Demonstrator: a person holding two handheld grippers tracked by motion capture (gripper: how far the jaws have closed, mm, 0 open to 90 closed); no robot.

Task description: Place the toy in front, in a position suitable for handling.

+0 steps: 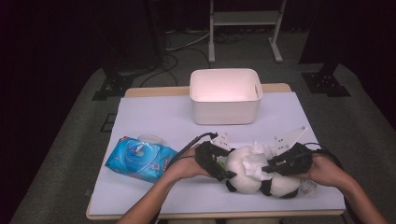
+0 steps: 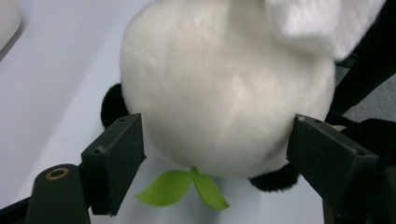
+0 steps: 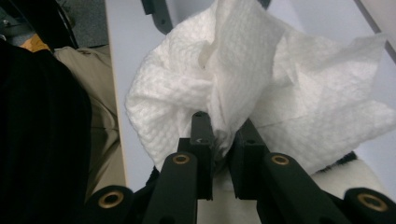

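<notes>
Bench (image 1: 154, 116) covered by a pale lilac sheet, person's forearms entering from the near edge in the high view. White bin (image 1: 225, 95) stands at the far middle of the bench, well apart from the work. Plush panda (image 1: 254, 175) lies on its side at the near edge, between the two hands; white body, black limbs, with a green leaf tag (image 2: 182, 186) under it in the left gripper view. Blue wipes pack (image 1: 140, 158) lies flat to the left of the panda, near the left forearm, lid flap up.

Left gripper (image 1: 215, 161) sits at the panda's left end. In the left gripper view its jaws stand wide apart on either side of the white round body (image 2: 219, 102); the pads look just beside the fur rather than pressing it, so no grip is taken there.

Right gripper (image 1: 285, 163) lies over the panda's right half. In the right gripper view its jaws are drawn close together, clamped on a bunched fold of white wipe (image 3: 243, 88). The wipe fans out beyond the jaws and rests on top of the panda (image 3: 345, 177).
</notes>
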